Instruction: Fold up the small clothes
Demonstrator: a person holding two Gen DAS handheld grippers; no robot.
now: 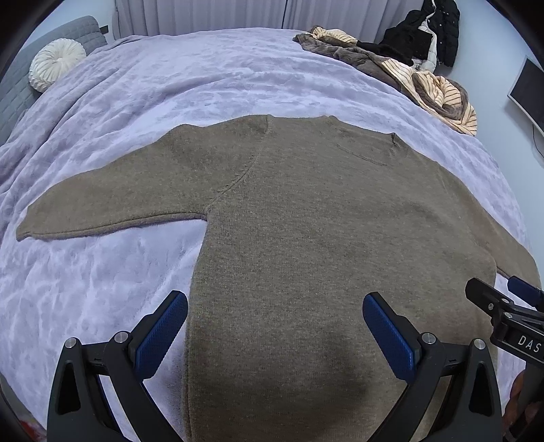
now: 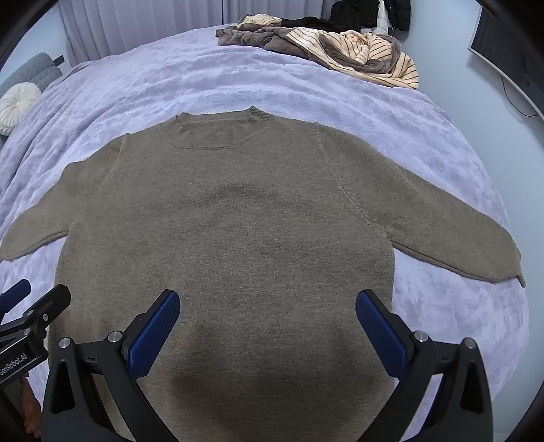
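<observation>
A brown knit sweater [image 1: 306, 210] lies flat on the lilac blanket [image 1: 136, 95], collar away from me and both sleeves spread sideways. My left gripper [image 1: 275, 326] hovers open over its lower left part, blue pads wide apart, nothing held. In the right wrist view the same sweater [image 2: 238, 221] fills the middle, its collar [image 2: 221, 131] at the far side. My right gripper [image 2: 268, 326] is open above the hem area, empty. Each gripper shows at the edge of the other's view: right gripper [image 1: 510, 306], left gripper [image 2: 27, 306].
A heap of striped and brown clothes [image 1: 425, 78] lies at the bed's far right corner, with dark garments [image 1: 428, 30] behind it. A round white cushion [image 1: 56, 63] rests at the far left. A monitor [image 1: 530, 91] hangs on the right wall. Curtains [image 2: 142, 23] close the back.
</observation>
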